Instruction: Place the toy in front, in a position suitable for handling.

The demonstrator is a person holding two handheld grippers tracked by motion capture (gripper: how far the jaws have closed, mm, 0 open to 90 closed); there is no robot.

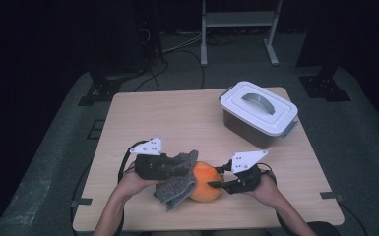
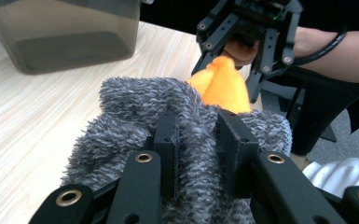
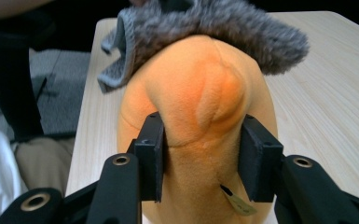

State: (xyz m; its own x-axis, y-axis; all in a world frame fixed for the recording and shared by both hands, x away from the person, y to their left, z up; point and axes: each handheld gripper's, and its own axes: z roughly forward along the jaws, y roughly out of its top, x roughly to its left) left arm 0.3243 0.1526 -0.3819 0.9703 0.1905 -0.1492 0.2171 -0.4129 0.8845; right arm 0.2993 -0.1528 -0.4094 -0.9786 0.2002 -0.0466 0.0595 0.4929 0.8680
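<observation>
An orange plush toy (image 1: 204,183) lies near the front edge of the wooden table (image 1: 167,118), and a fuzzy grey cloth (image 1: 177,189) is draped over its left side. My left gripper (image 1: 184,168) is shut on a fold of the grey cloth (image 2: 135,107), pinched between its jaws (image 2: 198,140). The orange plush (image 2: 224,84) pokes out beyond the cloth. From the right, my right gripper (image 1: 215,184) clamps the plush (image 3: 196,93). Its pads press into both sides (image 3: 203,154), and the stuffing bulges between them. The cloth (image 3: 224,28) caps the toy's far end.
A grey-brown box with a white handled lid (image 1: 258,110) stands at the table's back right; its wall (image 2: 70,37) is behind the cloth in the left gripper view. A metal stand (image 1: 238,19) and cables sit on the floor beyond the table.
</observation>
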